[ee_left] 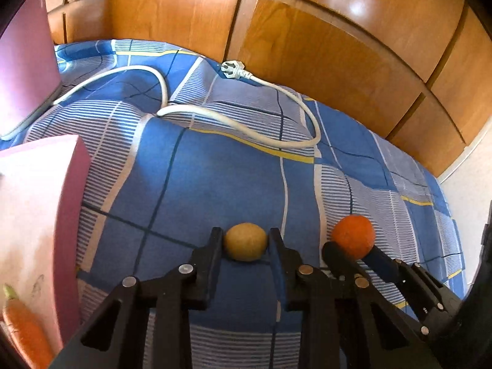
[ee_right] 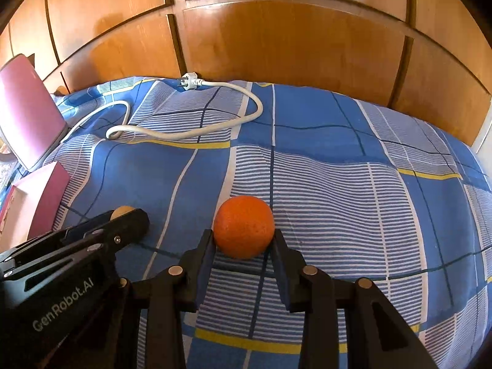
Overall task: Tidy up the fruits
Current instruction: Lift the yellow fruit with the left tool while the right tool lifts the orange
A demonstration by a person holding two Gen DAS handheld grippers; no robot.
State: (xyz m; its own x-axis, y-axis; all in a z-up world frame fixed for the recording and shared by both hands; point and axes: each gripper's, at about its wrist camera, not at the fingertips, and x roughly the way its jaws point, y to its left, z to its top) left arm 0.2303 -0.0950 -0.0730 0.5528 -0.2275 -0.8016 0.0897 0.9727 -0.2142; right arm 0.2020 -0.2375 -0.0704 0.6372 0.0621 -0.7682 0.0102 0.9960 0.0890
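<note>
Left tongs [ee_left: 245, 240] are clamped on a yellowish-brown fruit [ee_left: 245, 241] resting on the bed [ee_left: 215, 184]. Right tongs [ee_right: 244, 240] are clamped on an orange [ee_right: 244, 227], just beside that fruit, also on the bed. A pink box [ee_left: 40, 215] stands near the yellowish-brown fruit on its far side from the orange, with a carrot [ee_left: 26, 329] inside. A white power cord [ee_left: 215, 113] lies beyond, toward the wooden headboard [ee_left: 307, 46].

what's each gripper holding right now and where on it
Left gripper clamps the small round tan-yellow fruit across its sides; right gripper clamps the round orange across its lower sides.
</note>
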